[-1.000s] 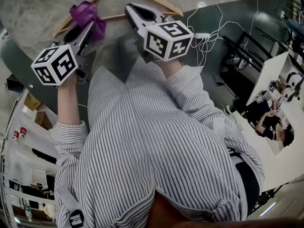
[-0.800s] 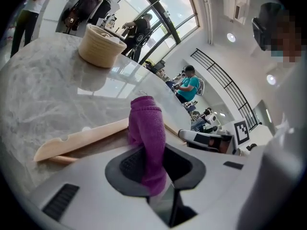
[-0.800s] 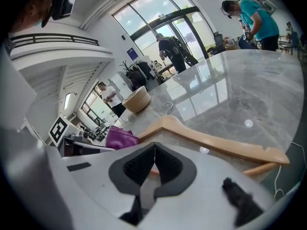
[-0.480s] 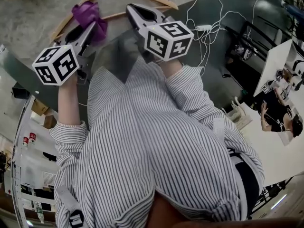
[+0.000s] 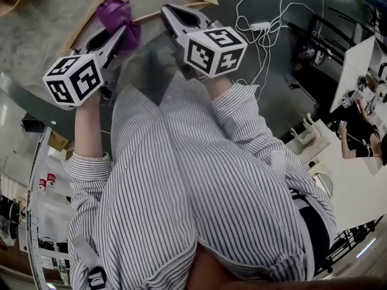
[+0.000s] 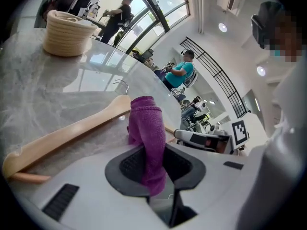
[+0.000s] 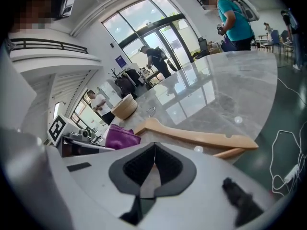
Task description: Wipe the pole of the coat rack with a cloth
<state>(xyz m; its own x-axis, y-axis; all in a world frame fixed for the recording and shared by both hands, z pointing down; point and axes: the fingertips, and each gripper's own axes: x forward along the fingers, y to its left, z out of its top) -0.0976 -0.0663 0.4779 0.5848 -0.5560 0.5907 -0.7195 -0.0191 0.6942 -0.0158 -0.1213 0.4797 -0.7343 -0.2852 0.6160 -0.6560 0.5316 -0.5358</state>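
A: Colour of the cloth (image 6: 146, 133)?
B: Solid purple, no pattern.
A: The hanger (image 6: 67, 135)?
B: Pale tan wood, plain.
A: The table (image 7: 230, 90)?
B: Grey, with faint lighter marble veining.
A: Gripper finish?
B: Left gripper (image 6: 152, 164) and right gripper (image 7: 154, 147): light grey bodies. Pads (image 7: 136, 169): dark grey, finely textured. Each cube (image 5: 74, 80): white faces with black square markers.
A: The shirt (image 5: 199, 180)?
B: White with thin dark stripes.
A: Remaining items?
B: Basket (image 6: 67, 32): cream, in ribbed rows. Floor (image 5: 272, 71): dark green-grey.
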